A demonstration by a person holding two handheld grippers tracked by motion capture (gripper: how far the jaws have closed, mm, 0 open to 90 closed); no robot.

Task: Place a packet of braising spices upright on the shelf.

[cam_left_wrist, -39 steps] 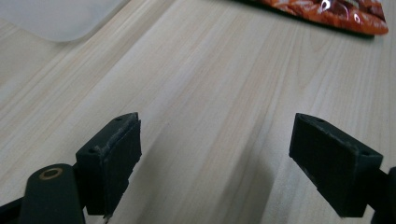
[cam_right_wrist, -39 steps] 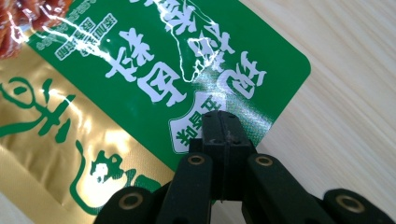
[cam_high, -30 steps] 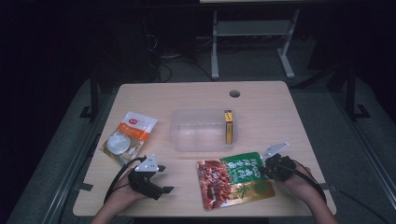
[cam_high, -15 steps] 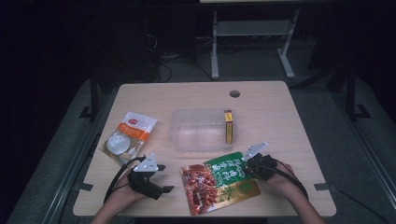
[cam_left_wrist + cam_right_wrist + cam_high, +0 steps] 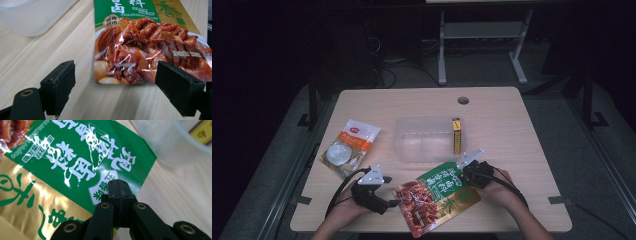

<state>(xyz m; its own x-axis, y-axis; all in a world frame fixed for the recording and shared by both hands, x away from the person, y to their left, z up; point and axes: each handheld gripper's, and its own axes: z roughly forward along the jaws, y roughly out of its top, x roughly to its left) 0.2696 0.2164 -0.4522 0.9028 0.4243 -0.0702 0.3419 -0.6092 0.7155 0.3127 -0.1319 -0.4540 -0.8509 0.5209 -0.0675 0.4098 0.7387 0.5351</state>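
A flat food pouch (image 5: 434, 195), green at one end and printed with red braised meat at the other, lies slanted near the table's front edge. My right gripper (image 5: 464, 175) is shut, its tips (image 5: 117, 186) resting on the pouch's green corner (image 5: 62, 170). I cannot tell whether any foil is pinched. My left gripper (image 5: 392, 204) stands open just left of the pouch's red end. In the left gripper view, the pouch's (image 5: 145, 45) bottom edge lies just beyond the wide gap between the jaws (image 5: 116, 82), touching neither.
A clear plastic container (image 5: 427, 140) stands mid-table behind the pouch, with a narrow yellow box (image 5: 456, 135) at its right end. An orange-and-white packet (image 5: 349, 145) with a round white item lies at the left. A cable hole (image 5: 463, 100) is near the far edge.
My right gripper has moved left, and the pouch has slid left with it and turned, its red end now close to the left gripper. The left gripper has stayed put.
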